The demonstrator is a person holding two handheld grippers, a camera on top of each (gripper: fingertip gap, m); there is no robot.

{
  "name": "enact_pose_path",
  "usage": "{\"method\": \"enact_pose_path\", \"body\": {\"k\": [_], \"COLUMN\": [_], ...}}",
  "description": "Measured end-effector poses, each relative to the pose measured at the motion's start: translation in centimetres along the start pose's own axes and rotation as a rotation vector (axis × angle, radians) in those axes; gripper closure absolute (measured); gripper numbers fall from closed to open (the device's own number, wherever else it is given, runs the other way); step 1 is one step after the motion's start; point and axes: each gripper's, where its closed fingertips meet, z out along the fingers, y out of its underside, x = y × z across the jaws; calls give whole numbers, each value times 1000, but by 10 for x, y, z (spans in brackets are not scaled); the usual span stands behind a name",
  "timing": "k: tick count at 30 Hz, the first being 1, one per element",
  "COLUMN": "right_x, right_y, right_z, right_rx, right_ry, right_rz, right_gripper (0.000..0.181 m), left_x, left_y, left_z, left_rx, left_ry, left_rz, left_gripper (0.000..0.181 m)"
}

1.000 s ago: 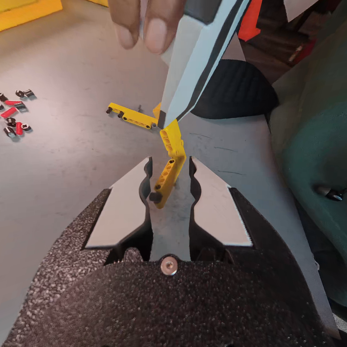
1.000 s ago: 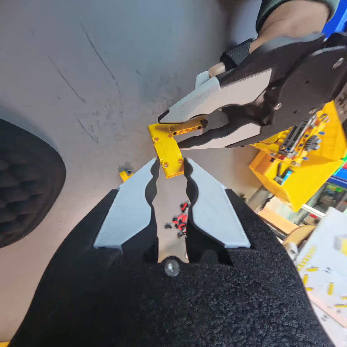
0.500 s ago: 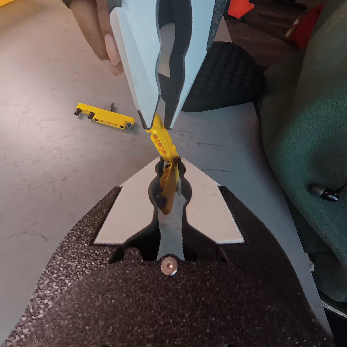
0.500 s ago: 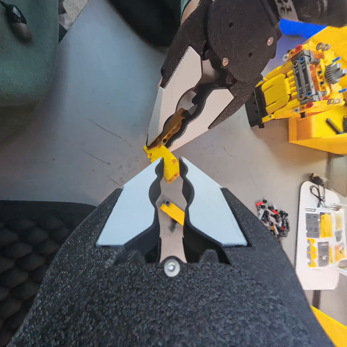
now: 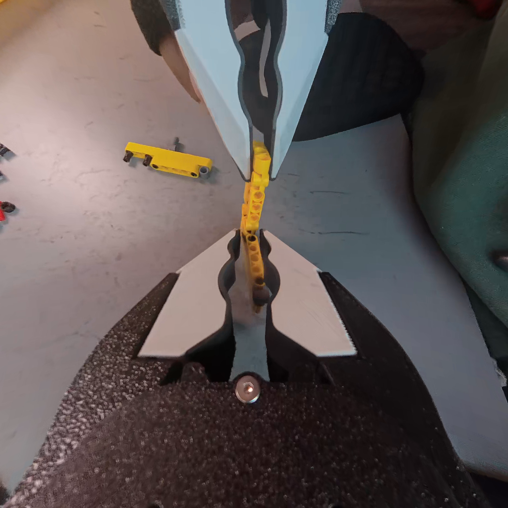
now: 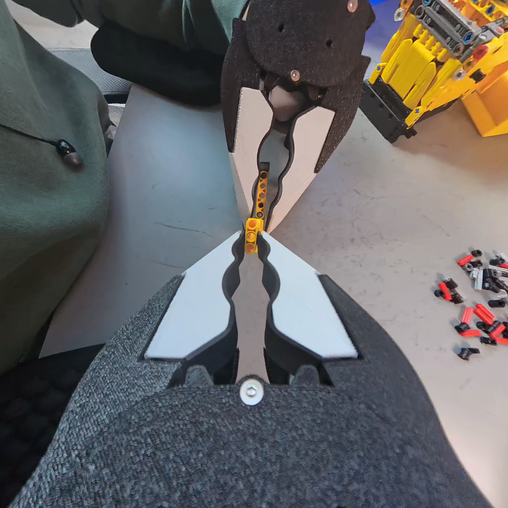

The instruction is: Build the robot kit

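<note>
left gripper (image 5: 248,233) clamps yellow beam (image 5: 254,209) | right gripper (image 6: 251,233) clamps it too

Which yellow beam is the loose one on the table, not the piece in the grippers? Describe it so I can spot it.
Start in the left wrist view at the grey table and find the right gripper reaching down from the top. Just left of its tips lies the loose yellow beam, flat on the table. Unlike the bent yellow piece clamped between both grippers, it is straight, untouched, with two black pins at its left end.

A scuffed grey table (image 5: 82,261) carries everything. A yellow beam (image 5: 167,162) lies at ten o'clock. Red and black pins (image 6: 481,299) lie scattered at three o'clock
</note>
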Motion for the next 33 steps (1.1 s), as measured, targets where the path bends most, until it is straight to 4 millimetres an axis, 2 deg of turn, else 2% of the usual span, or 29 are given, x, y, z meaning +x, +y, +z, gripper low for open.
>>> {"method": "enact_pose_path", "body": {"k": [7, 11, 13, 15, 18, 21, 26, 30, 33], "right_x": [-6, 0, 3, 3, 6, 7, 13, 16, 20], "right_y": [4, 8, 13, 29, 41, 51, 47, 49, 54], "right_z": [3, 1, 0, 4, 8, 15, 15, 4, 3], "right_rx": [26, 37, 25, -49, -66, -150, -180, -159, -160], "right_ry": [94, 146, 136, 104, 71, 86, 114, 141, 161], "right_rz": [-11, 41, 142, 311, 504, 478, 387, 392, 392], "right_gripper": [172, 173, 174, 174, 173, 168, 161, 158, 159], "left_x": [-5, 0, -4, -14, -30, -43, -60, -59, -54], "left_y": [1, -1, -1, -2, -5, -4, 2, -10, -14], "left_z": [0, -1, -3, -7, -16, -17, -13, -20, -17], "left_rx": [-21, -4, 2, 13, 36, 44, 37, 69, 48], "left_ry": [-116, -63, -37, -69, -140, -164, -144, -184, -209], "left_rz": [101, 67, 0, -44, -95, -183, -361, -282, -219], "left_gripper": [172, 174, 172, 163, 162, 161, 161, 160, 160]}}
